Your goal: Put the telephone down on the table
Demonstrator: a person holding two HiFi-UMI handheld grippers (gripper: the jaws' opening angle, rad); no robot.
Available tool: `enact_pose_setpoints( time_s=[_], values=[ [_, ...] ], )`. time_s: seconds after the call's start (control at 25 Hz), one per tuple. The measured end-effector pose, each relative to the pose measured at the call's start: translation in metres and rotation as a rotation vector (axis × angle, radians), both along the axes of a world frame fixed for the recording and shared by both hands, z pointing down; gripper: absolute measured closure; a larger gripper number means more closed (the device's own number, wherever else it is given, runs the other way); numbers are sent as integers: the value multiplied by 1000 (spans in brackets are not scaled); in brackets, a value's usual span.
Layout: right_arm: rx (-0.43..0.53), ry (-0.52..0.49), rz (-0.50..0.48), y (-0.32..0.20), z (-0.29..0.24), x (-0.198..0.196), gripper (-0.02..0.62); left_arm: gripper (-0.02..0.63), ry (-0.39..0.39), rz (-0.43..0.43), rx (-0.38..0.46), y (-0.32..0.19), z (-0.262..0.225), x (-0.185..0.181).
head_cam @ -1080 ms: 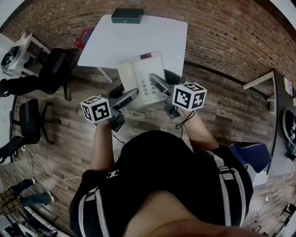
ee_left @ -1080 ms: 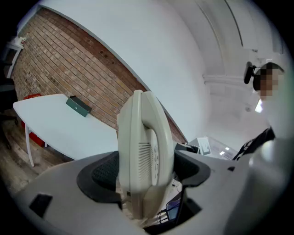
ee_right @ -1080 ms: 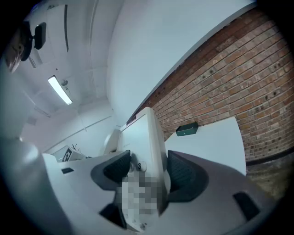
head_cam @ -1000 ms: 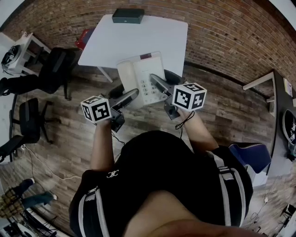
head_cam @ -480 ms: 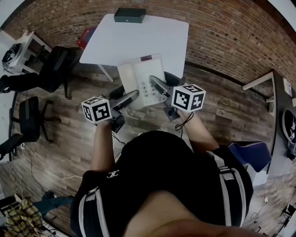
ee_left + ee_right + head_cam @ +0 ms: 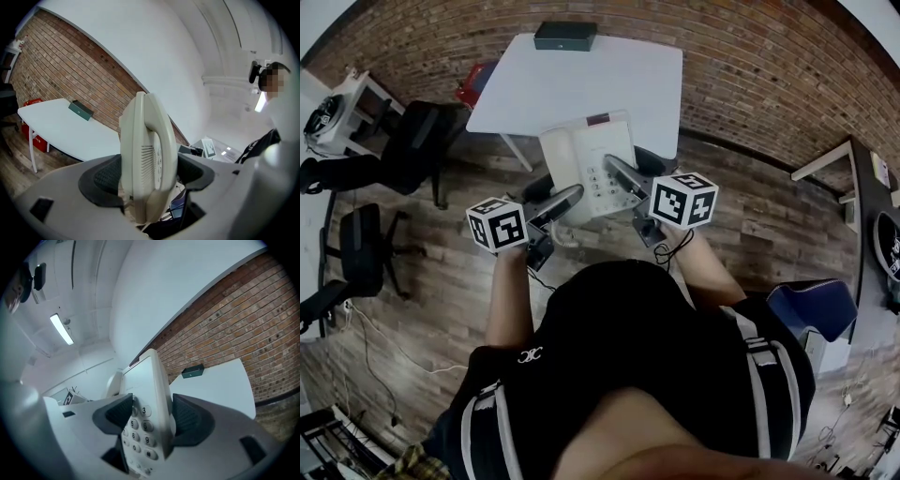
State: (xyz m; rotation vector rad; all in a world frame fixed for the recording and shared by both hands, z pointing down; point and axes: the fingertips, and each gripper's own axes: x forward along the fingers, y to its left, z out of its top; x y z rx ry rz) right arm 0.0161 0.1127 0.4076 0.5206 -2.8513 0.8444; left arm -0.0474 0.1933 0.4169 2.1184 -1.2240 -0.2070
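With your left tool [image 6: 565,196] and right tool [image 6: 619,172] each clamped on one side of the telephone [image 6: 586,155], held aloft near the worktop [image 6: 581,75] at 12 o'clock, uneven lowering could tip it and spill the handset [image 6: 161,136].

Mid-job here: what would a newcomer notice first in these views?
The cream telephone is held aloft by the white table's near edge. The left hand-held gripper clamps its handset side and the right hand-held gripper clamps its keypad side. A dark box sits at that table's far edge.
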Motion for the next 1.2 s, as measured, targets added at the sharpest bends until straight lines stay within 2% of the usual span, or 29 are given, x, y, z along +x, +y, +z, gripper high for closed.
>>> enact_pose_setpoints(
  time_s=[0.44, 1.2],
  values=[
    [33, -8, 32, 26, -1, -13, 364, 241, -12, 31, 25, 24, 1, -15],
    [33, -14, 44, -20, 12, -41, 362, 241, -25, 53, 26, -23, 14, -44]
  ],
)
